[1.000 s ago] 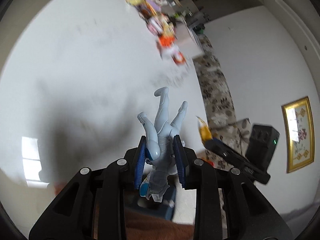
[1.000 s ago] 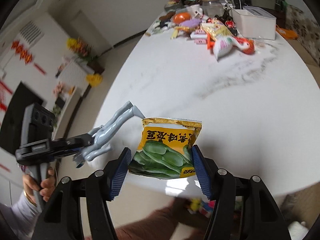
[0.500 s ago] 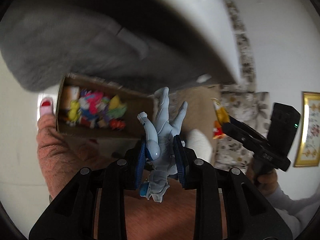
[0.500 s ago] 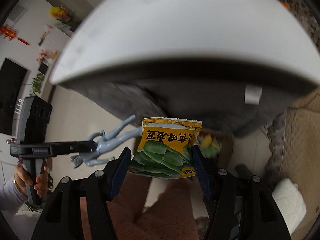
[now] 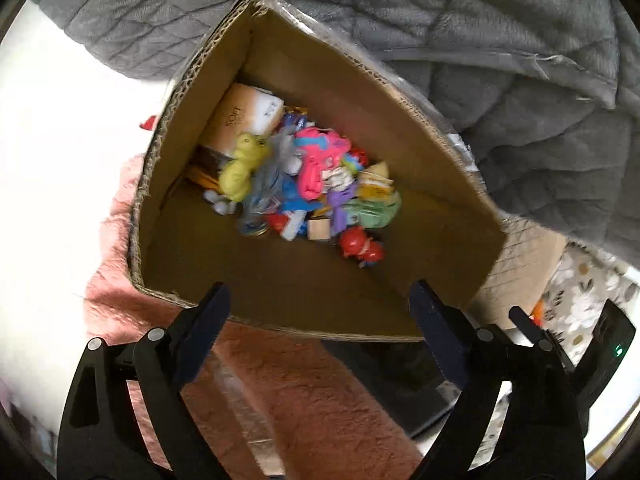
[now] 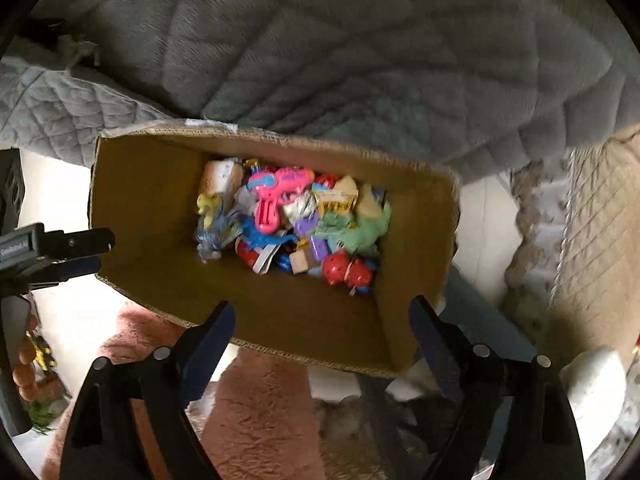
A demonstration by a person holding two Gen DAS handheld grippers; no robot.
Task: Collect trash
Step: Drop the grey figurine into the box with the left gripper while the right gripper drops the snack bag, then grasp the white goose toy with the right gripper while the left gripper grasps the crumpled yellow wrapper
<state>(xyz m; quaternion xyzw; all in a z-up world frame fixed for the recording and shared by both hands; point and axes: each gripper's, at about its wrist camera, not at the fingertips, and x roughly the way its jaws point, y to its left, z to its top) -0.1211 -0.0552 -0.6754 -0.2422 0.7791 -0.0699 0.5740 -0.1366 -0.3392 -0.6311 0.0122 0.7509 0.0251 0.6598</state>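
The box (image 5: 420, 216) is matt brown corrugated cardboard, rough at its cut edges. Inside, a glossy pink plastic toy (image 6: 276, 196). Upper frame: quilted grey plush cloth (image 5: 480, 32). Lower centre: fuzzy pink fabric (image 6: 260, 420).

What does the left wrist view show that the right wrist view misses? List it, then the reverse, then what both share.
Only the left wrist view: the left gripper from behind, and a box printed SOH leaning in the carton's far corner.

Only the right wrist view: the right gripper from behind, and the other gripper's black fingers over the carton's left rim.

Both: the open cardboard box, a pink toy gun on the pile, a grey quilt behind. Both jaws have just been opening; nothing between them.
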